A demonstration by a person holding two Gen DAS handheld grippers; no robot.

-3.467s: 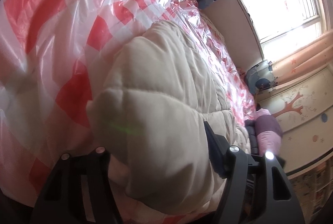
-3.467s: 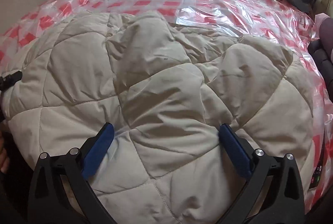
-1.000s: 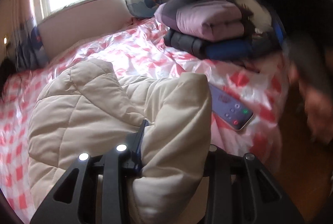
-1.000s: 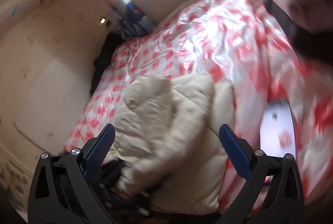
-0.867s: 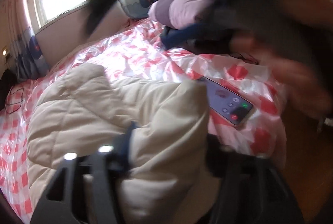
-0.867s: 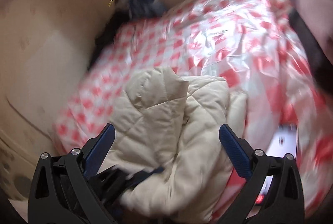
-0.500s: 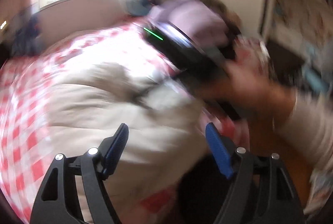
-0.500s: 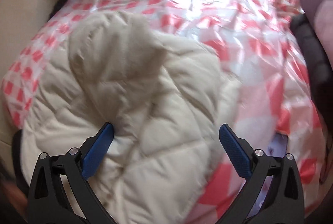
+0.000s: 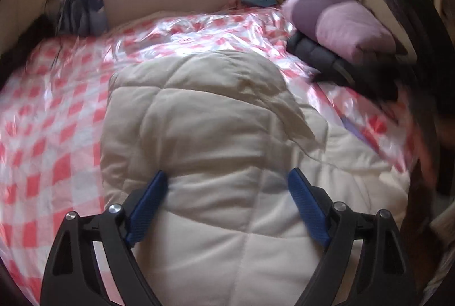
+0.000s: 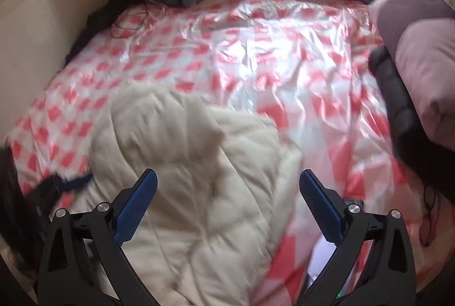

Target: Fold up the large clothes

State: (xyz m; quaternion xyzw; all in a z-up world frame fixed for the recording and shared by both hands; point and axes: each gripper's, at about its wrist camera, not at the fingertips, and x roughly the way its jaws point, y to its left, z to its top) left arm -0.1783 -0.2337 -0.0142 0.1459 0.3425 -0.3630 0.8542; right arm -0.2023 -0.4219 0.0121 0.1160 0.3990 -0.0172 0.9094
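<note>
A cream quilted jacket lies bunched and folded over on the bed's red-and-white check cover under clear plastic. My left gripper hovers over its near end. The jaws are opening, and the blue pads stand wide on either side of the padding without pressing it. In the right wrist view the jacket sits low and left of centre. My right gripper stands open above its right edge, gripping nothing. A blue fingertip of the left gripper shows at the jacket's left side.
A stack of folded clothes, purple and pink on dark quilted, sits at the bed's right side. A phone lies by the jacket's right edge. A black cable lies far left. Wall and window are behind.
The left gripper let go of the jacket fold it was clamping and opened wide. The right hand swept across the left view and cleared. Both views swung to face the headboard.
</note>
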